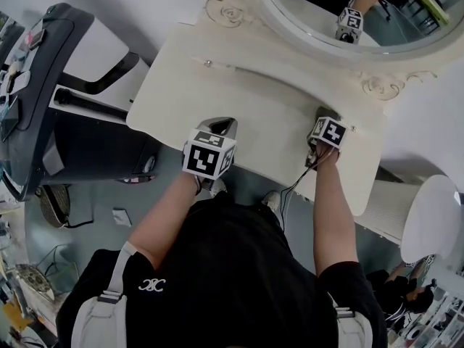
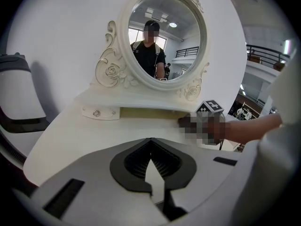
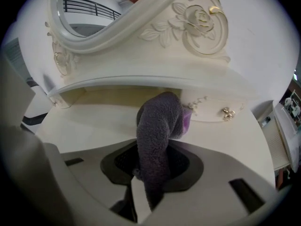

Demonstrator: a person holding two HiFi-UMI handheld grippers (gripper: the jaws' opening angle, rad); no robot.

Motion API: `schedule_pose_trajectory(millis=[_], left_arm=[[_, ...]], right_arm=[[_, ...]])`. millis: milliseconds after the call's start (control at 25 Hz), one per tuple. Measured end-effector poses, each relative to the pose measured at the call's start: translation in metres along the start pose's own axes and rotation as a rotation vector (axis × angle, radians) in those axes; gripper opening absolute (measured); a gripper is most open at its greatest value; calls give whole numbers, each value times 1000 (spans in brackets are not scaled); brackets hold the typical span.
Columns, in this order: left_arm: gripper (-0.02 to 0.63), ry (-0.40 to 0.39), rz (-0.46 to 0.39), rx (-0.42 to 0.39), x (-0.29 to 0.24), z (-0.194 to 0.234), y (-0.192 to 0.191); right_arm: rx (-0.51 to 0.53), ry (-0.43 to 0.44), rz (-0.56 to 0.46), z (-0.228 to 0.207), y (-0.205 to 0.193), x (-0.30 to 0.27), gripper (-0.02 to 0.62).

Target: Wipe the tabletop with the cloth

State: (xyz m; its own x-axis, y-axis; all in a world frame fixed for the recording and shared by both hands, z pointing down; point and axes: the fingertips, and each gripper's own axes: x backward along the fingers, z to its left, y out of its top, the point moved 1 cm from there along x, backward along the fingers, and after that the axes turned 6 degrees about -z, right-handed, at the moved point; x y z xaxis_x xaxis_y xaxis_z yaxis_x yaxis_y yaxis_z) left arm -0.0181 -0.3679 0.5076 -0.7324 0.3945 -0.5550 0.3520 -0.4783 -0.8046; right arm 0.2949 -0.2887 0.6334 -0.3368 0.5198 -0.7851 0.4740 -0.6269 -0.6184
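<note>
Right gripper (image 3: 149, 171) pinching grey cloth (image 3: 157, 126), cream tabletop (image 1: 275, 96), oval mirror (image 2: 164, 36)

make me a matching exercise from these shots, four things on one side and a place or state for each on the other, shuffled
Column A
1. dark grey fleecy cloth
2. left gripper
3. right gripper
4. oval white-framed mirror

Column B
a. jaws together, nothing between them
b. stands at the back of the cream tabletop
c. pinched between two jaws
d. shut on soft fabric

Pairs: 1-c, 2-a, 3-d, 4-b
</note>
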Motion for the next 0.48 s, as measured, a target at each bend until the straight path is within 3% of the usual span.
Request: schedule_pose_trajectory(millis=[480], left_arm=[[5,59,-17,41,21,28,-6]], right_arm=[[268,244,41,148,-5,3,121]])
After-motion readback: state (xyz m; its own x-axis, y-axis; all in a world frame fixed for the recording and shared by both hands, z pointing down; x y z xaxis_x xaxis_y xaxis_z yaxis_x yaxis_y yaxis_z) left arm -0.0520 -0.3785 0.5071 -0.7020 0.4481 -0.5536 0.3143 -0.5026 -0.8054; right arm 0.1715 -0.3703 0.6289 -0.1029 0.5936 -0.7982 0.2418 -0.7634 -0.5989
